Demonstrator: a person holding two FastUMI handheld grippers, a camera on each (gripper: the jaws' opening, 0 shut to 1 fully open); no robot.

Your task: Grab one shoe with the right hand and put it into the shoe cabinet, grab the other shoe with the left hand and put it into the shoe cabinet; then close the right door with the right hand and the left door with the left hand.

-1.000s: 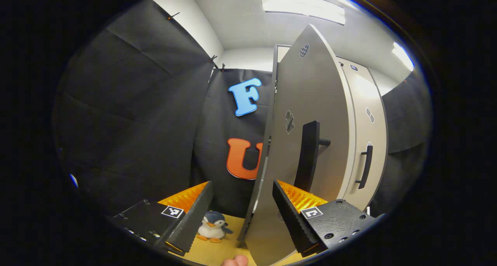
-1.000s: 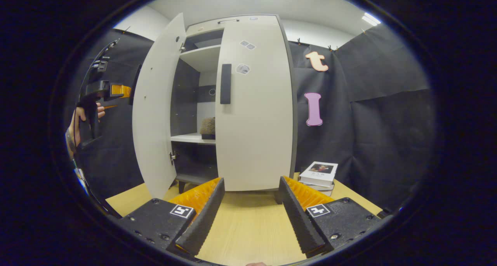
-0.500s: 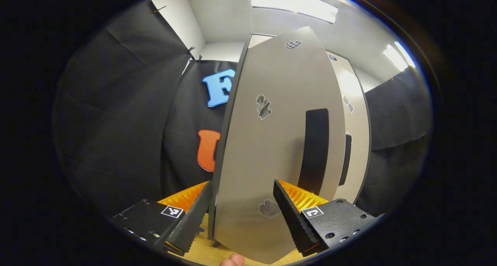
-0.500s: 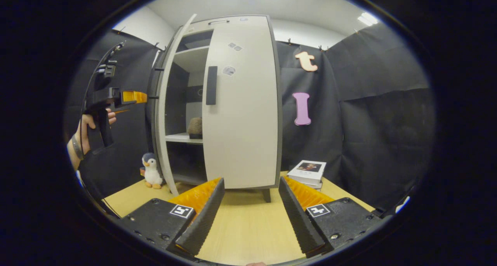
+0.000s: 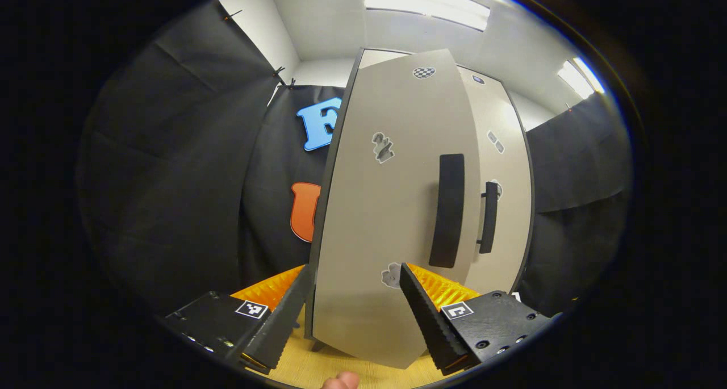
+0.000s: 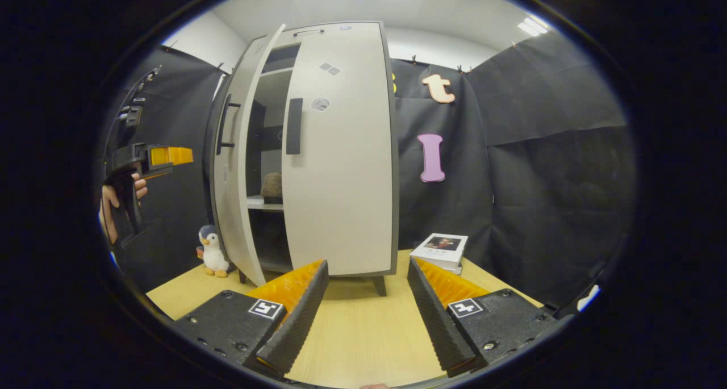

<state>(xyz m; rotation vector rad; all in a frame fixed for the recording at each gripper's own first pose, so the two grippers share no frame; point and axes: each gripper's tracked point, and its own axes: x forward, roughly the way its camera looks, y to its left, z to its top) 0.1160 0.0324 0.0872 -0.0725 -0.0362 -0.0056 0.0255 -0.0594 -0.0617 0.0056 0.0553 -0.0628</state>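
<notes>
1. In the left gripper view, the left tool (image 5: 355, 309) sits nearest the lens with its fingers spread and nothing pinched between them; the left door (image 5: 392, 207) fills the gap beyond them, close in front of the tips, though contact cannot be told.
2. In the right gripper view, the right tool (image 6: 366, 315) hangs over the bench (image 6: 363, 332), fingers likewise spread and empty, well back from the shoe cabinet (image 6: 318, 150).
3. The right door (image 6: 341, 167) looks shut against the cabinet front; the left door stands partly ajar, so the task's last step is likely in hand.
4. Through the remaining gap a shoe (image 6: 272, 187) rests on the middle shelf (only one is discernible; the other cannot be made out).
5. The door is a stiff, flat panel that should swing lightly on its hinges; a push on its face near the handle (image 5: 447, 210), far from the hinge side, would probably close it with least effort, and no pinch seems needed.
6. Compared with a second ago, the left door has swung from wide open to nearly shut, and the left tool has followed it round.
7. Farther off, a penguin toy (image 6: 213, 252) stands left of the cabinet and books (image 6: 443, 250) lie to its right.
</notes>
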